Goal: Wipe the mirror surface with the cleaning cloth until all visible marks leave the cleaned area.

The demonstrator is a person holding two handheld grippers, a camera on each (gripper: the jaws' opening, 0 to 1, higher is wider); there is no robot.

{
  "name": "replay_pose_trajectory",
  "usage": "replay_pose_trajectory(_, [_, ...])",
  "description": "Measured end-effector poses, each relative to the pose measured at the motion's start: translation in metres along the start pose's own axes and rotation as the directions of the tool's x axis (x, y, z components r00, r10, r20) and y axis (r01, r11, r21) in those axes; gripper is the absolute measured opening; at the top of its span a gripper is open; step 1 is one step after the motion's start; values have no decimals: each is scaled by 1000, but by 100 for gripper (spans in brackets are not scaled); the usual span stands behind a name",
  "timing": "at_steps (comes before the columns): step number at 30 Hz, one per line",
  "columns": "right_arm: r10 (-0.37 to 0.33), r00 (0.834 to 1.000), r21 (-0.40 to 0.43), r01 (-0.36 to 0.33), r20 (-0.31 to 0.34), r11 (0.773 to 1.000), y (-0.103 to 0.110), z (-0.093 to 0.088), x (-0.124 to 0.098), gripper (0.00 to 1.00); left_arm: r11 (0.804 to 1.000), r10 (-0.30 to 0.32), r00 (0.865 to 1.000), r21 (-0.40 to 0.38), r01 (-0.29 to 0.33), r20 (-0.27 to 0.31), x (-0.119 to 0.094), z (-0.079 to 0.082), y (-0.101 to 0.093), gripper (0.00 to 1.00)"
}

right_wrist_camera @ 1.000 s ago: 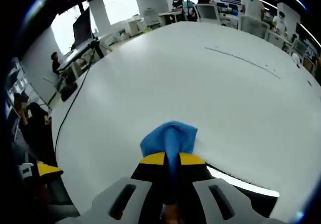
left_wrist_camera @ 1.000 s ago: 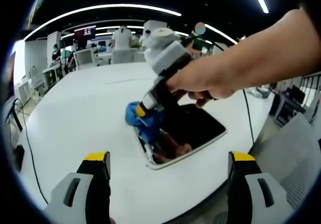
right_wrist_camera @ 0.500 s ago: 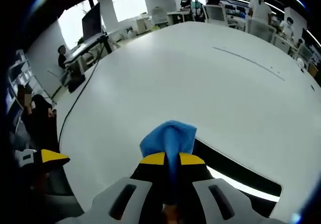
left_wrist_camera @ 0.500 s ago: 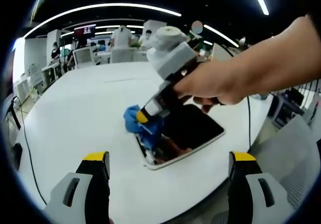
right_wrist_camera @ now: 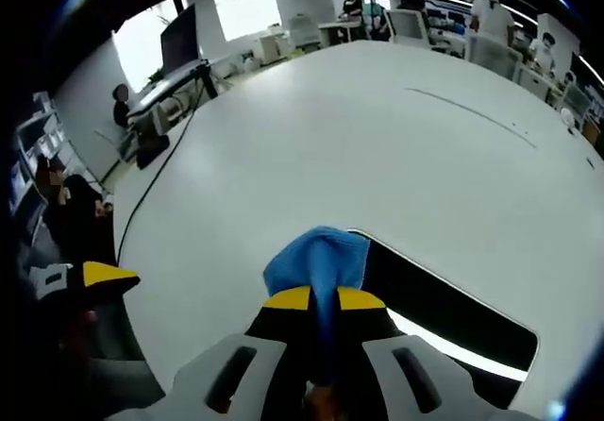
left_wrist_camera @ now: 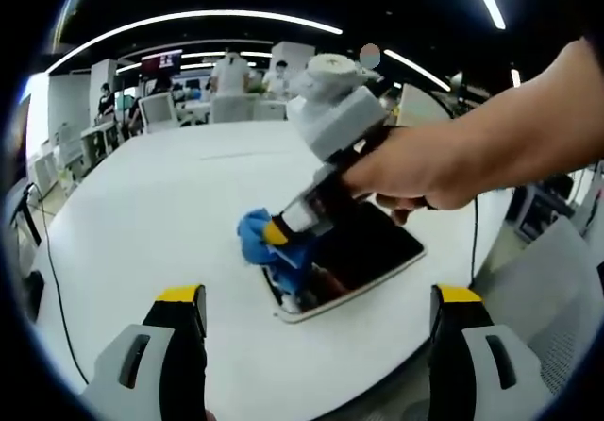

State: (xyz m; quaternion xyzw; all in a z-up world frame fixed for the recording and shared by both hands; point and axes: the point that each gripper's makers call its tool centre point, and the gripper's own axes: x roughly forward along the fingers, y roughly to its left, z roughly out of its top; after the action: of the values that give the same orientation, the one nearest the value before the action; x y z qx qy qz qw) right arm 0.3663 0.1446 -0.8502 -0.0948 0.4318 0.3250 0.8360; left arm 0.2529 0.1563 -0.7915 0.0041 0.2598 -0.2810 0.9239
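Right gripper (right_wrist_camera: 324, 298) clamped shut, left gripper (left_wrist_camera: 316, 300) — jaws apart

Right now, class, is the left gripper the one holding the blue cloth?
No: the right gripper pinches the blue cloth; the left gripper stands open.

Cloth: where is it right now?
The blue cloth is clamped in the right gripper, at the near-left corner of the mirror on the white table.
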Motion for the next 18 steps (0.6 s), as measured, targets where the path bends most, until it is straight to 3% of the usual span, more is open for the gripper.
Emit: replay_pose_trajectory(18, [43,999,19,-43,-2,999,10,-7,-3,3,1000,6,1000,-4,-6,10,1,0,1,99])
